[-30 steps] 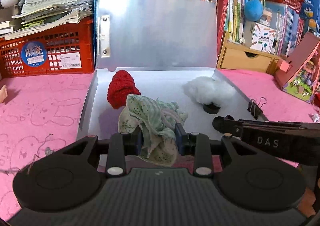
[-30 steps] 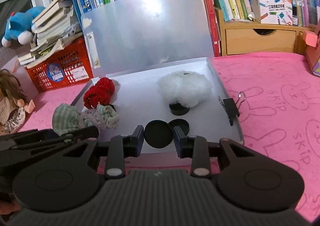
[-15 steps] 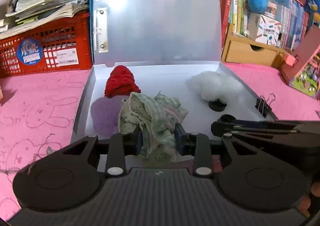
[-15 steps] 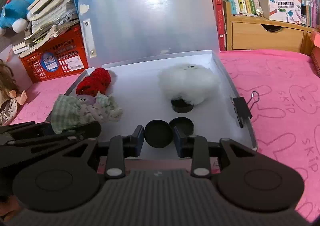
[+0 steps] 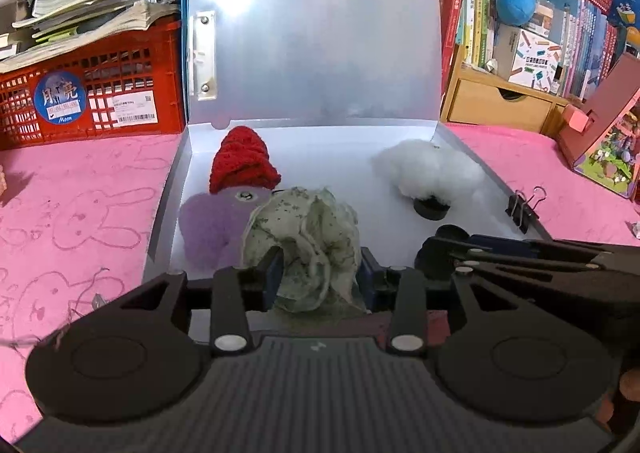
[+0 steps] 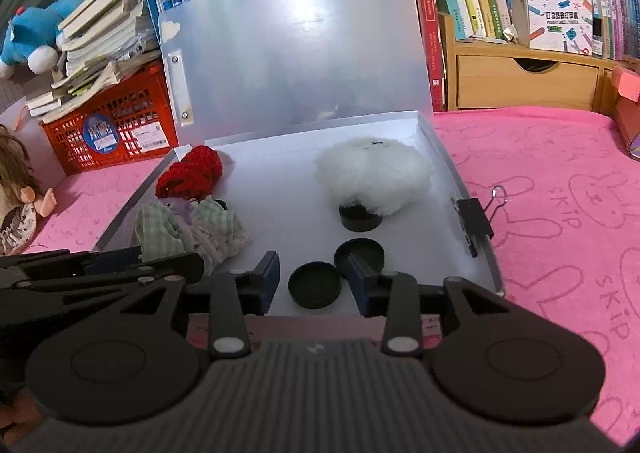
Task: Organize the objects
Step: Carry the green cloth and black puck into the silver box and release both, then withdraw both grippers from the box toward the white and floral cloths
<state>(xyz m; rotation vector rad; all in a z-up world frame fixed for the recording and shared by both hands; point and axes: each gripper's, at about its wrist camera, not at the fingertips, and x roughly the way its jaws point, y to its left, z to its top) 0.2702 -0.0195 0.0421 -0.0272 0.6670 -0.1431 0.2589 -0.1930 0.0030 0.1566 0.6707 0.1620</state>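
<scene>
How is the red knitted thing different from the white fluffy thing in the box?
The red knitted hat-shaped piece is bright red with chunky ribbed stitches; the white fluffy puff is snow white, soft and fuzzy. The red one lies by the left wall of the grey open box, the white one nearer the right wall. Both are soft and lie inside the box.
</scene>
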